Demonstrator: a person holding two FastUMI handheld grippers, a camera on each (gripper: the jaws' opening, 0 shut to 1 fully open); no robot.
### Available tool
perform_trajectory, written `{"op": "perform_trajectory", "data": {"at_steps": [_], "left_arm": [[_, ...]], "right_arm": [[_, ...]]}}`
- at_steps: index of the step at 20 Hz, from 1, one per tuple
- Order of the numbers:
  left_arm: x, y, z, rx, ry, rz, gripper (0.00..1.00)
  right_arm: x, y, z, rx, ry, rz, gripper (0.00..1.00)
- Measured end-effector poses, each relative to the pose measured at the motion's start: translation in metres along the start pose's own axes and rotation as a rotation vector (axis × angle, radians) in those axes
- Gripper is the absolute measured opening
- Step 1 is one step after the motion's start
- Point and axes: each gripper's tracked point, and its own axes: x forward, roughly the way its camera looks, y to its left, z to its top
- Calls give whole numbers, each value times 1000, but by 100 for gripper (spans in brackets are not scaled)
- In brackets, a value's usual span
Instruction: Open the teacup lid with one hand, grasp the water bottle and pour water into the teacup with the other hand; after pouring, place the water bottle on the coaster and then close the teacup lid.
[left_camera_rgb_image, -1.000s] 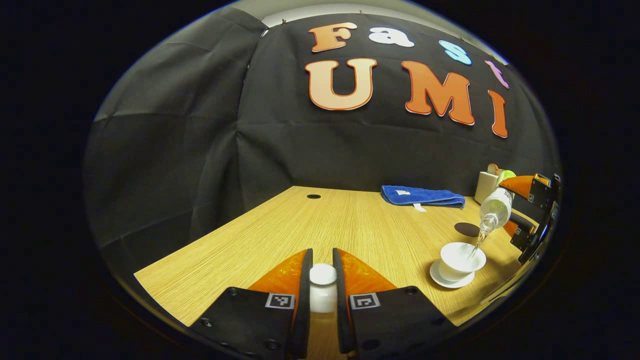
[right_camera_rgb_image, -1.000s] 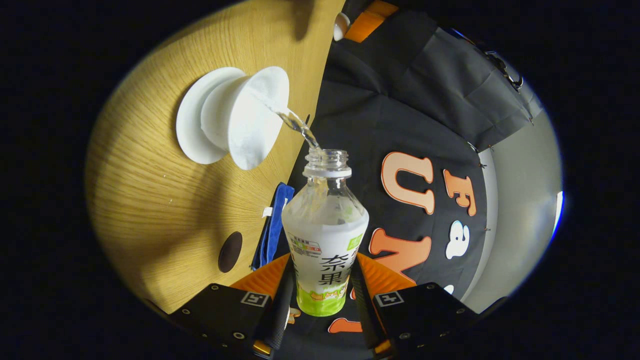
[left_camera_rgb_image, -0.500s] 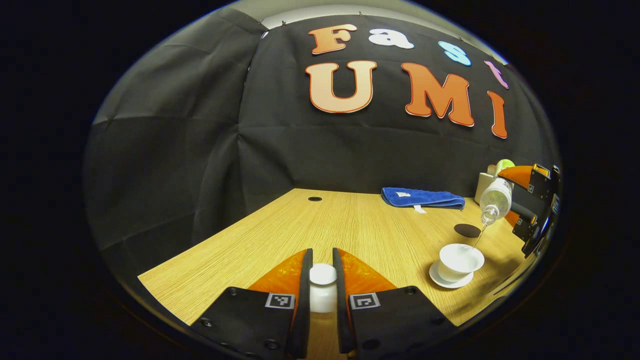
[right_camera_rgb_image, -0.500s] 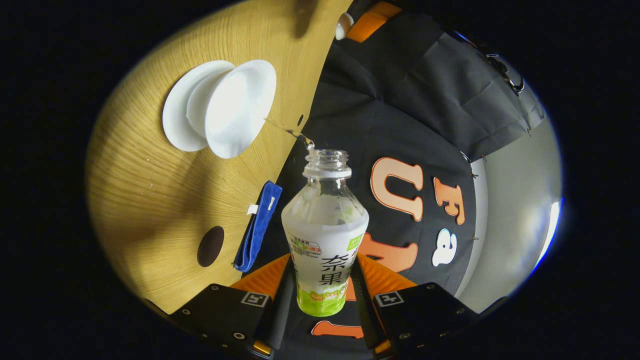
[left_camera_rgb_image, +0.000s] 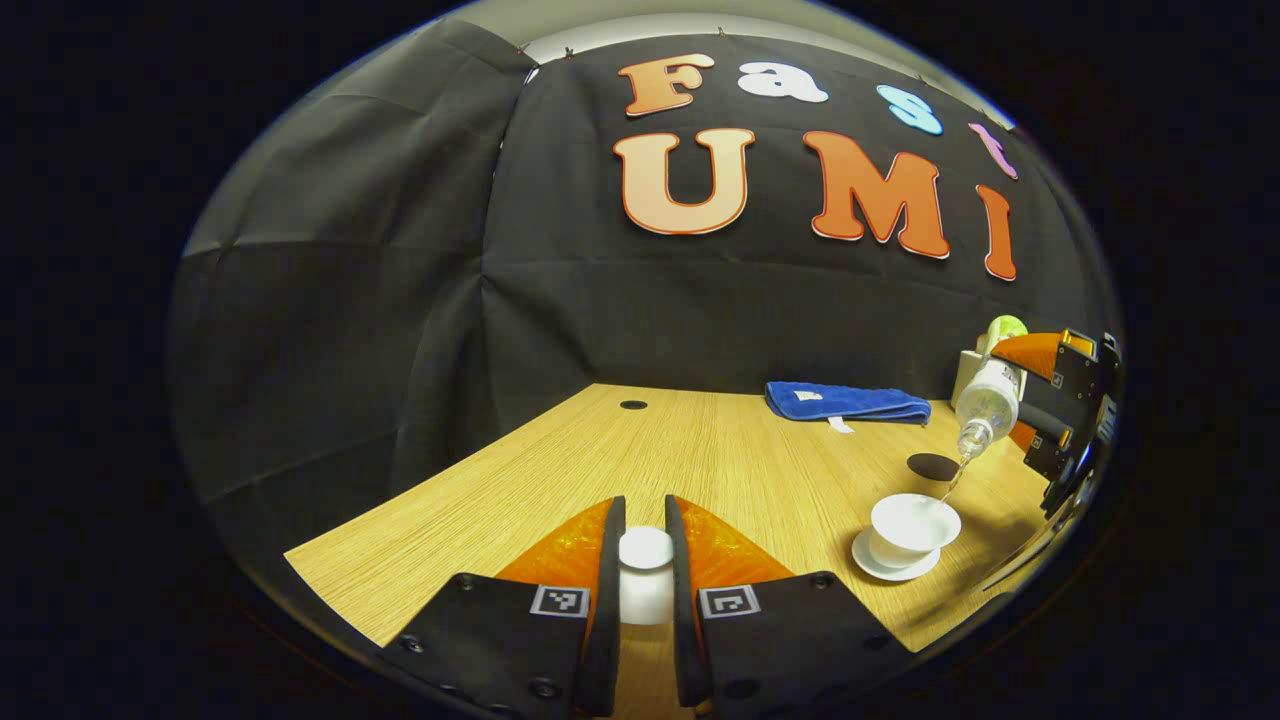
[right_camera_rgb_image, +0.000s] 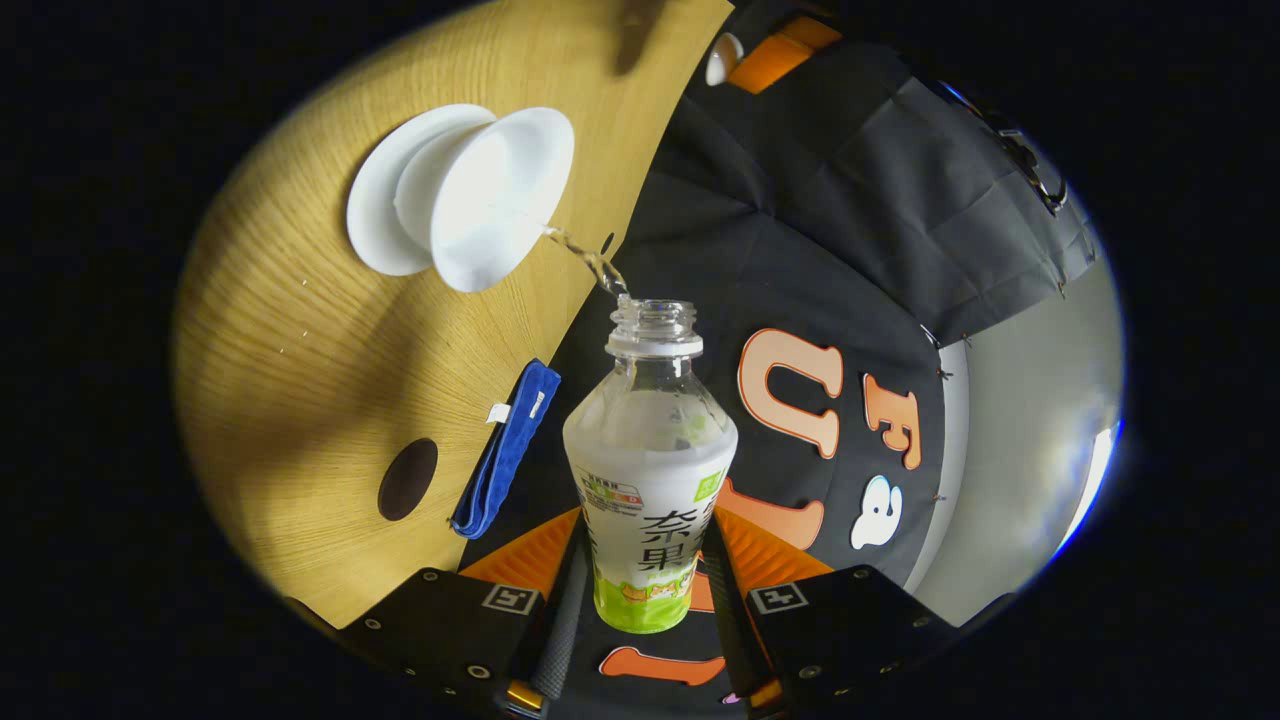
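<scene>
Water is running again in a thin stream from the tipped water bottle (right_camera_rgb_image: 650, 440), gripped by the right gripper (right_camera_rgb_image: 650, 590), into the teacup (left_camera_rgb_image: 912, 522) on its saucer (left_camera_rgb_image: 893, 566); half a second ago it had nearly stopped. The left gripper (left_camera_rgb_image: 645, 590) is still clamping the lid (left_camera_rgb_image: 645, 575) aside; the coaster (left_camera_rgb_image: 934, 465) is waiting. How full the cup is seems unclear.

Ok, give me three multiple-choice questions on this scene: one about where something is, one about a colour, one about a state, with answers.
1. Where does the teacup stand?
A. on a saucer
B. on the towel
C. on the coaster

2. What colour is the folded towel?
A. red
B. blue
C. white

3. What is the water bottle doing?
A. standing capped
B. lying flat
C. tilted, pouring

Answers: 1 A, a white saucer lies under it. 2 B, plainly blue. 3 C, a thin stream runs from its open neck into the cup while the right tongs grip it.
</scene>
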Motion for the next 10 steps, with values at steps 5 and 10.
{"op": "perform_trajectory", "data": {"at_steps": [5, 10], "left_arm": [[-4, 0, 5, 16, -9, 6, 26], [-7, -2, 13, 30, -22, 5, 26]], "right_arm": [[-1, -4, 2, -25, -27, -35, 62], [-4, -8, 10, -52, -63, -62, 62]]}}
